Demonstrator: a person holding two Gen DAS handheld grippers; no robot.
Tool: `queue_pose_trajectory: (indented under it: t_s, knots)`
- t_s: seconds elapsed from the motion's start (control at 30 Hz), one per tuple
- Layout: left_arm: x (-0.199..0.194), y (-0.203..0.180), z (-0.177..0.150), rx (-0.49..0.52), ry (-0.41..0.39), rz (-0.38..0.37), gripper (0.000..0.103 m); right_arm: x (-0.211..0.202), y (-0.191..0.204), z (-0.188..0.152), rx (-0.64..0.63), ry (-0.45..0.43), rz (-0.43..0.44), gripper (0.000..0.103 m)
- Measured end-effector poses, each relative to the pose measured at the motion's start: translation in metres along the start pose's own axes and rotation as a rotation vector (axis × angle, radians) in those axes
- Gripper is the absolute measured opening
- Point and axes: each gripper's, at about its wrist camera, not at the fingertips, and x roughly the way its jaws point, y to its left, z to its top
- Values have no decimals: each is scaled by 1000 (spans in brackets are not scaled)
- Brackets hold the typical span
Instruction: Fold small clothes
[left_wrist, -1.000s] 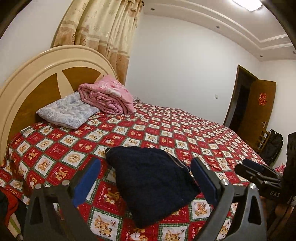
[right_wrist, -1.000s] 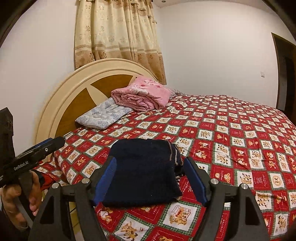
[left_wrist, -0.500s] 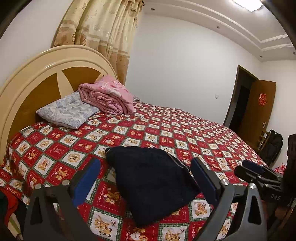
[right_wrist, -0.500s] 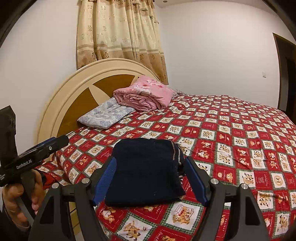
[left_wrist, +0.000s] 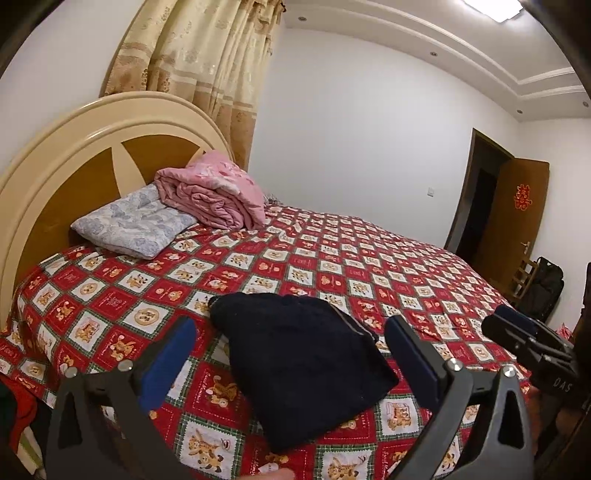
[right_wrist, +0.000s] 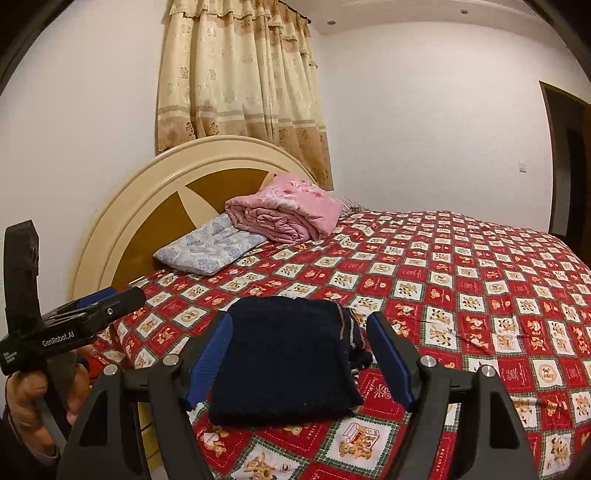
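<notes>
- Right wrist view: the right gripper (right_wrist: 299, 358) holds its blue pads apart with nothing between them, just as a second ago, though the view sits slightly higher against the bed.
- Left wrist view: the left gripper (left_wrist: 291, 362) is unchanged, its pads spread wide and empty.
- Folded on the red patterned bedspread (right_wrist: 461, 295) near the bed's near edge, the dark navy garment (right_wrist: 284, 354) has not shifted.
- Its near corners are hidden behind the gripper fingers.
- Only part of the person's hand (right_wrist: 29, 398) shows at the frame's edge.
</notes>
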Motion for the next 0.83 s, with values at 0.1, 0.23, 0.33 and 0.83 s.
queue_pose_trajectory:
  t_s: [0.1,0.23,0.33,0.83]
  knots:
    - [0,0,2,-7,-5,2,103,1,2,-2,-9,6,1,76]
    - [0,-1,3,0,-3,17,103,3,4,-3,-15,10,4,76]
    - [0,-2,3,9,-1,28,103,3,5,-4,-17,9,6,76]
    - [4,-6,-1,27,-1,46,103,3,8,-10,-31,11,17,76]
